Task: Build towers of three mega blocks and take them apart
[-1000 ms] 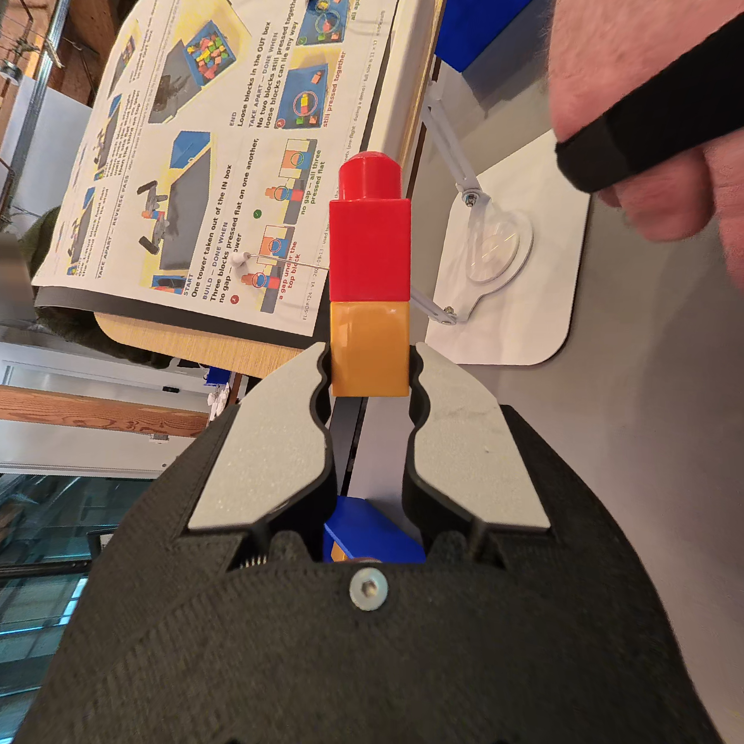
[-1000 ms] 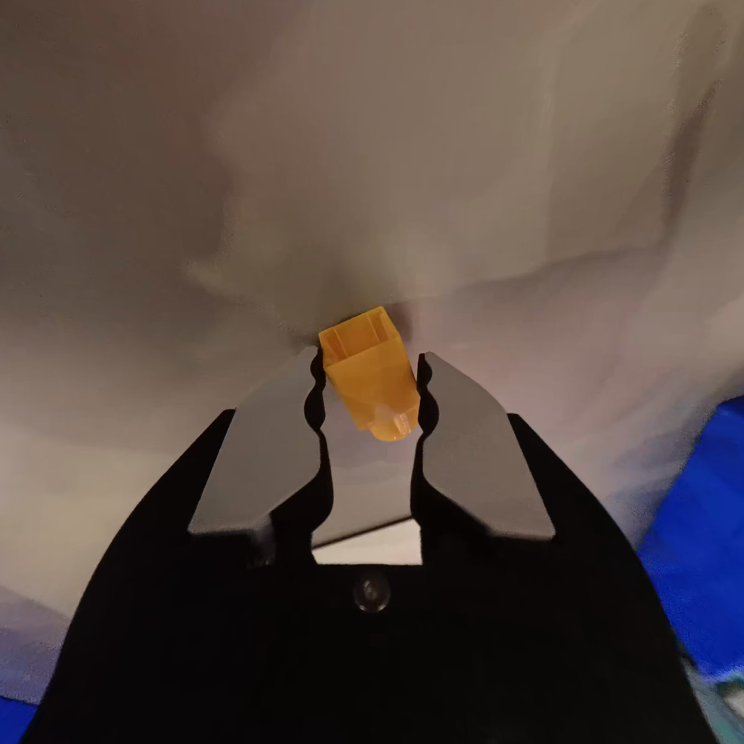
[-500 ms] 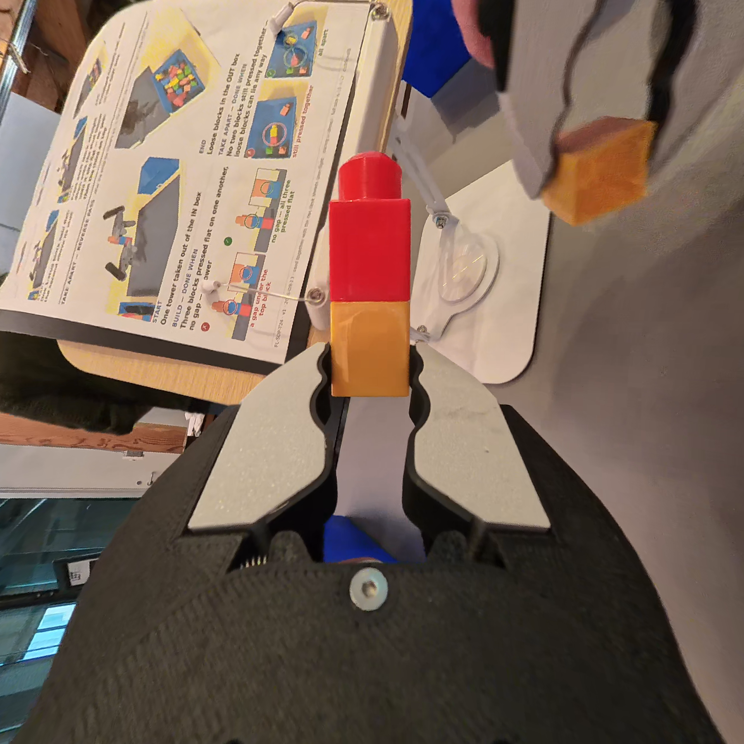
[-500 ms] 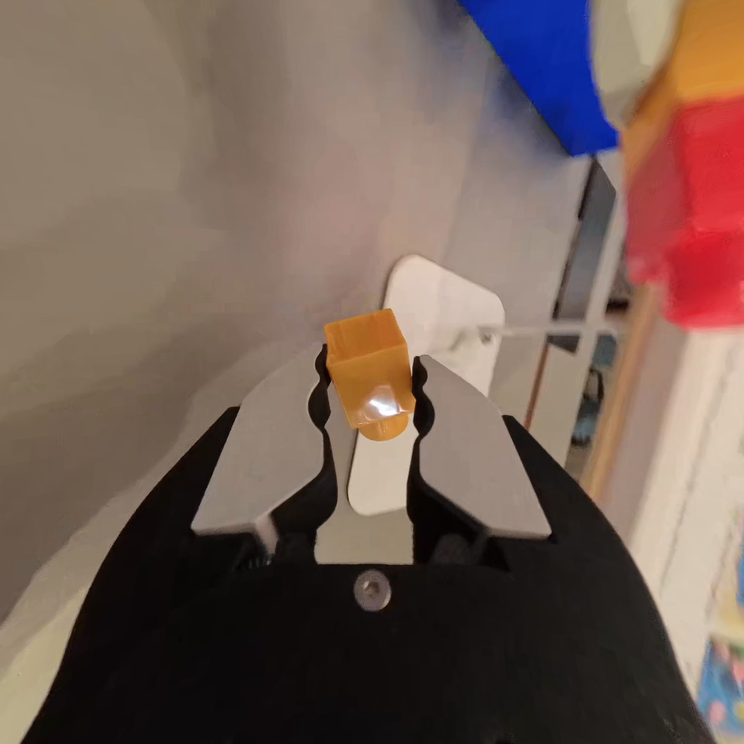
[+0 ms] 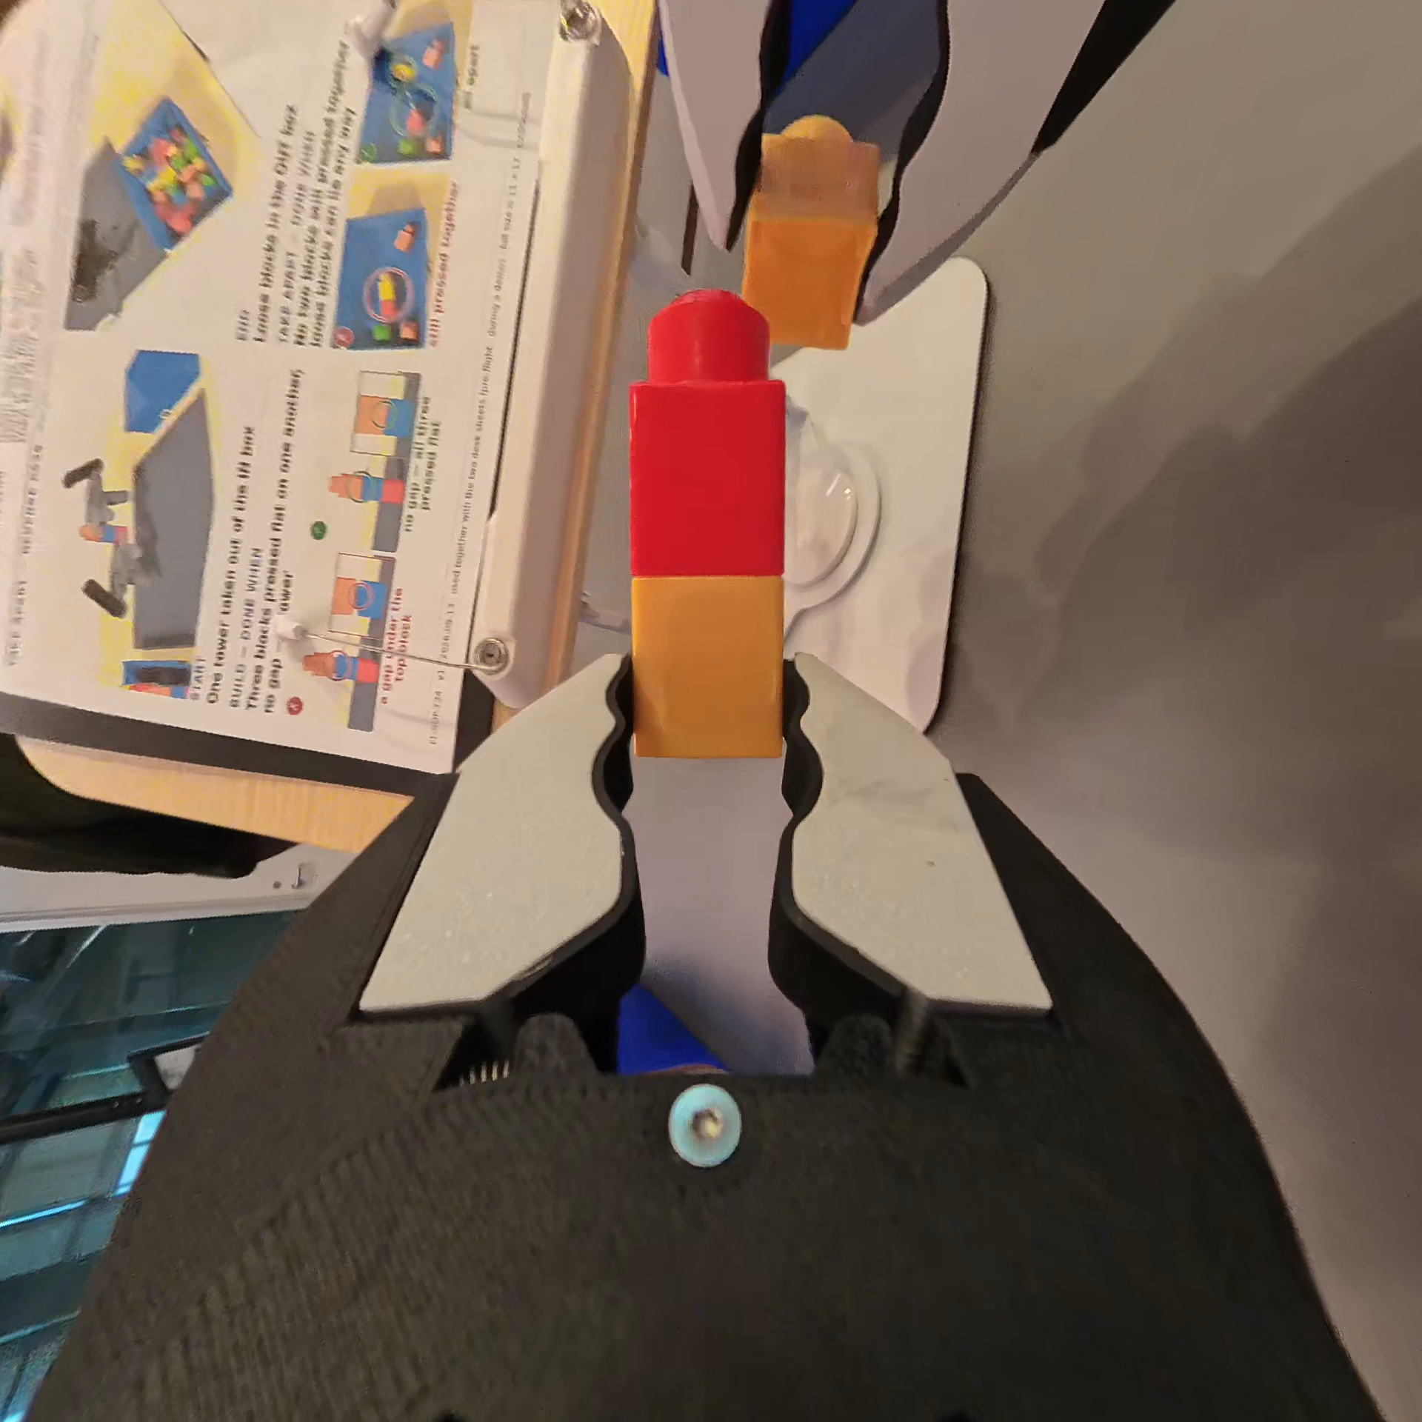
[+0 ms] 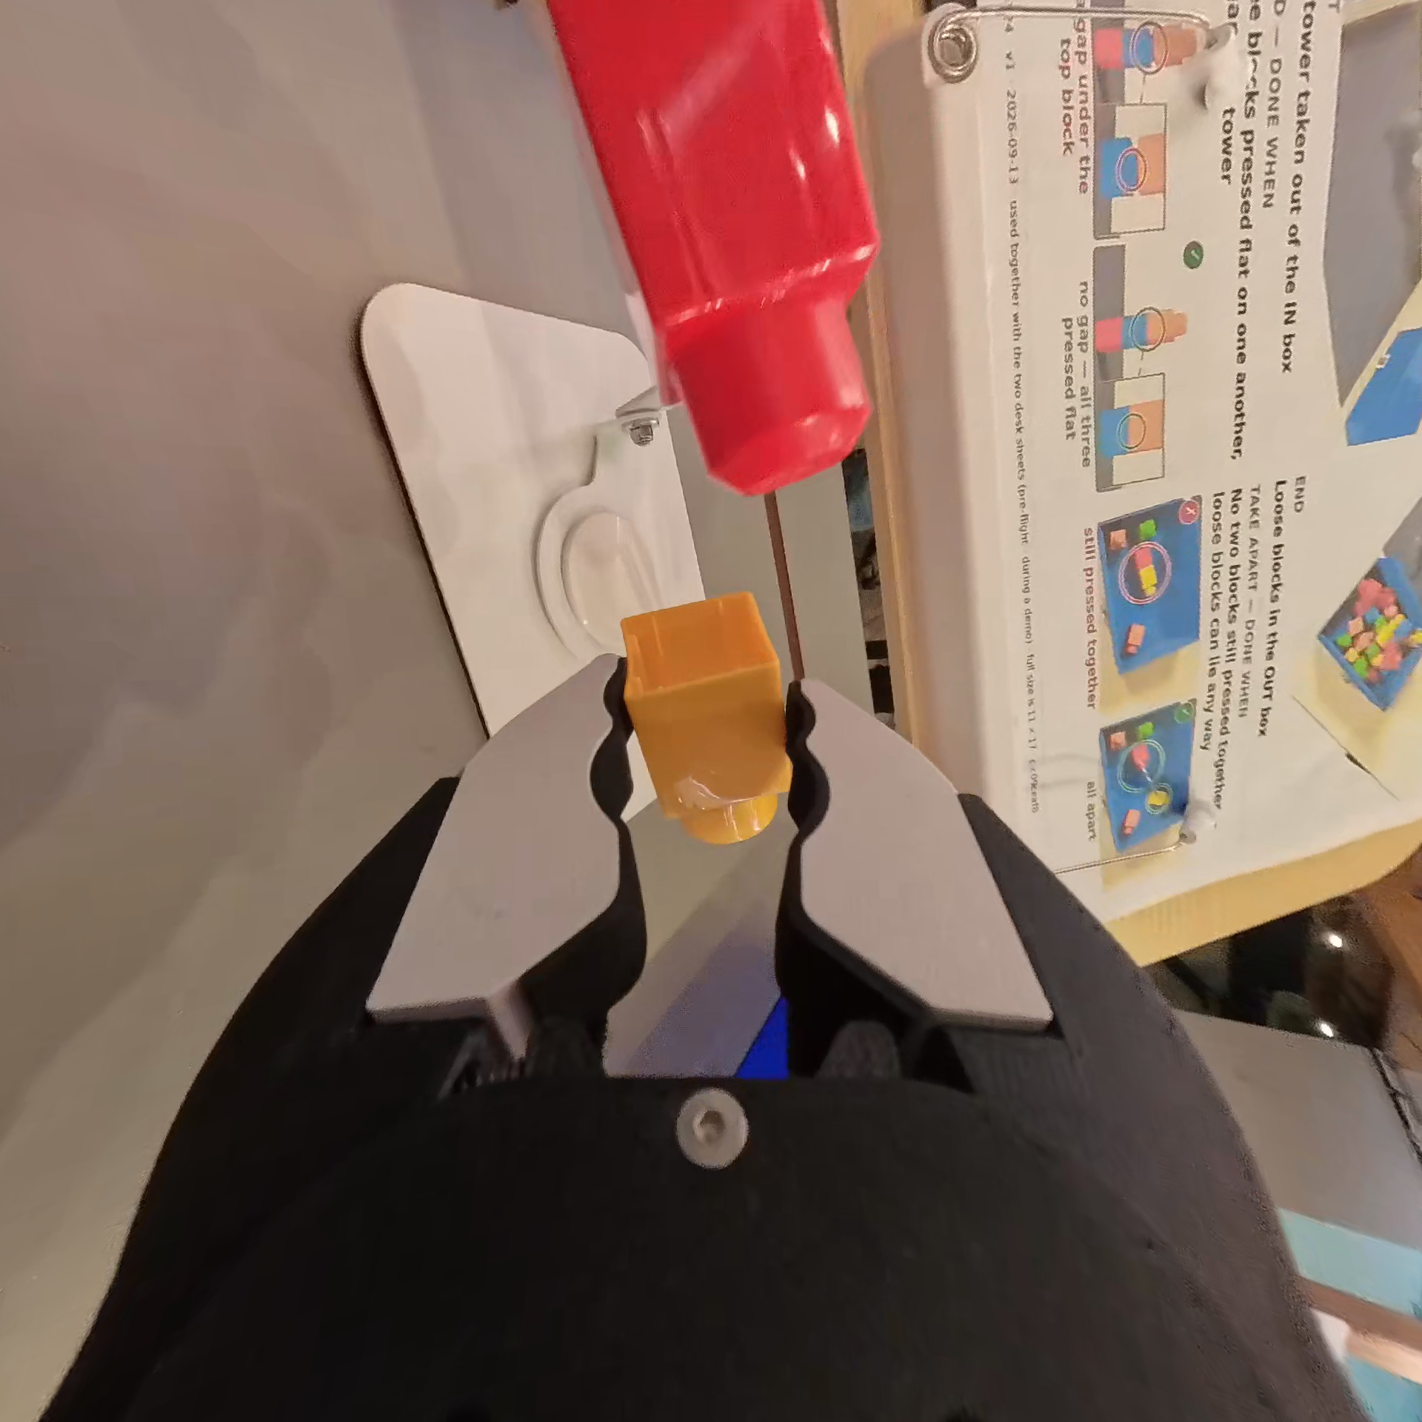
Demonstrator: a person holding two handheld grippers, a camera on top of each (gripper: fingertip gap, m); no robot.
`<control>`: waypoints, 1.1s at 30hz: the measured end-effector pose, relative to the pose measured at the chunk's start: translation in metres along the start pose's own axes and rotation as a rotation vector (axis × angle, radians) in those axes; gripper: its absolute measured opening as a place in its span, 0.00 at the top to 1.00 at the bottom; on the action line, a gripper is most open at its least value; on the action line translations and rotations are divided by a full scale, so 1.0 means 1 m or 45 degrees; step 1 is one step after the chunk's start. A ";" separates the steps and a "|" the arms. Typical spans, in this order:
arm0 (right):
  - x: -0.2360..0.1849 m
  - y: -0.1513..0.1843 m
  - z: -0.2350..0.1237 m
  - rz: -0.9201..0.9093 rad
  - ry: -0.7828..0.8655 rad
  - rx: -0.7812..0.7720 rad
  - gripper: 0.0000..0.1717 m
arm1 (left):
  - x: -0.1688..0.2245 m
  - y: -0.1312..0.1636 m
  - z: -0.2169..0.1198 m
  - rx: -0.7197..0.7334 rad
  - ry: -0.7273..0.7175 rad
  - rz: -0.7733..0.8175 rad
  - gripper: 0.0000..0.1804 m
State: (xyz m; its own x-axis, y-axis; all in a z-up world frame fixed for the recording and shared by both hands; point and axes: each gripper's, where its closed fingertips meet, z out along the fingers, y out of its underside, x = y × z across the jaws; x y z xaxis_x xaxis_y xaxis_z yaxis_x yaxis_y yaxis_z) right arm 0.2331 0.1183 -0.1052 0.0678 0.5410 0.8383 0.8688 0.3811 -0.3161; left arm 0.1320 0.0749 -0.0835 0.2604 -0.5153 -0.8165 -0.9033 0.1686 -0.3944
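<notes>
Left gripper [image 5: 706,712] jaws narrowed, pads pressing the orange base block [image 5: 706,665] of a two-high stack (red block [image 5: 706,477] on top). Right gripper [image 6: 704,739] clamps a loose orange block [image 6: 704,712], hollow end forward, red stud at its 12 o'clock, still apart.

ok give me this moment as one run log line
phase: build, third block not yet on | left gripper: clamps orange base block, red block stacked on it | right gripper: holds loose orange block, hollow end facing red stud
</notes>
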 end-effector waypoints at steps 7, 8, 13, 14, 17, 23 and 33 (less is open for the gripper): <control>0.004 -0.004 -0.001 -0.026 0.084 -0.045 0.77 | 0.011 0.004 0.013 -0.126 0.001 0.026 0.80; 0.004 -0.004 -0.001 -0.024 0.088 -0.054 0.77 | 0.012 0.003 0.014 -0.119 0.003 0.032 0.80; 0.004 -0.008 0.002 -0.046 0.090 -0.076 0.77 | 0.016 0.002 0.019 -0.153 -0.019 0.068 0.80; 0.004 -0.008 0.003 -0.045 0.087 -0.078 0.78 | 0.015 0.001 0.019 -0.156 -0.024 0.071 0.80; -0.002 -0.008 0.006 -0.084 0.064 -0.090 0.77 | 0.017 0.000 0.020 -0.157 -0.021 0.084 0.80; -0.006 -0.013 0.007 -0.078 0.047 -0.055 0.78 | 0.022 -0.004 0.021 -0.107 0.018 0.058 0.80; -0.006 -0.019 0.003 -0.029 -0.002 0.038 0.78 | 0.021 -0.016 0.016 0.012 0.023 0.038 0.80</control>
State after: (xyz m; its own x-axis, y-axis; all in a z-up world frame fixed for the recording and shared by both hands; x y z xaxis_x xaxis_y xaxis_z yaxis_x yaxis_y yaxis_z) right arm 0.2144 0.1100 -0.1060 0.0474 0.5329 0.8448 0.8551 0.4154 -0.3101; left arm 0.1576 0.0742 -0.1010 0.2275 -0.5249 -0.8202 -0.9072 0.1919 -0.3743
